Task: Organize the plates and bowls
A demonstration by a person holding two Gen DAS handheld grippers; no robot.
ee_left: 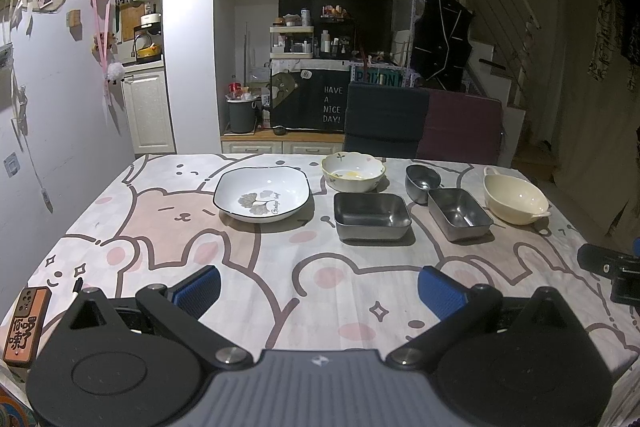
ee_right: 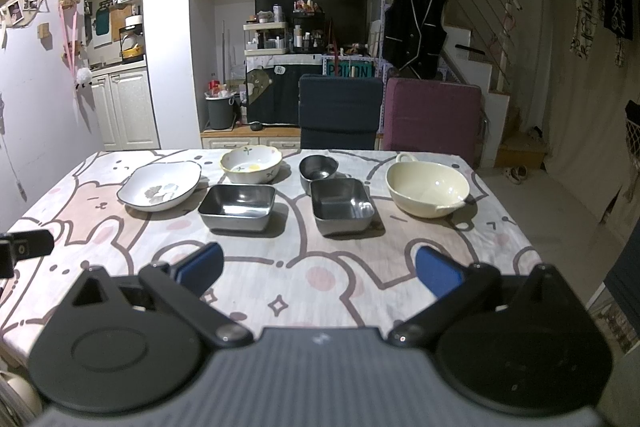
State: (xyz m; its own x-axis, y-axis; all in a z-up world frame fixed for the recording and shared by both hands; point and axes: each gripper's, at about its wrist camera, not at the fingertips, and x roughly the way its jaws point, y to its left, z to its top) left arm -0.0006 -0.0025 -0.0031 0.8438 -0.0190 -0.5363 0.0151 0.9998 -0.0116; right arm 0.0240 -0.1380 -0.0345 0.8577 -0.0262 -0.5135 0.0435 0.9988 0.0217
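Observation:
Dishes stand across the far half of the table. From the left: a white leaf-print plate (ee_left: 262, 193) (ee_right: 160, 187), a scalloped flower bowl (ee_left: 353, 171) (ee_right: 251, 166), a steel rectangular tray (ee_left: 372, 215) (ee_right: 238, 207), a small round steel bowl (ee_left: 422, 182) (ee_right: 319, 167), a second steel tray (ee_left: 459, 213) (ee_right: 342, 209) and a cream handled bowl (ee_left: 515, 199) (ee_right: 427, 189). My left gripper (ee_left: 319, 289) hovers open over the near table. My right gripper (ee_right: 319, 269) is open too, short of the steel trays. Neither holds anything.
The table wears a bear-print cloth (ee_left: 248, 267). A brown phone-like case (ee_left: 26, 323) lies at its near left corner. A navy chair (ee_left: 384, 119) and a maroon chair (ee_left: 460, 125) stand behind the far edge. Stairs rise at the right.

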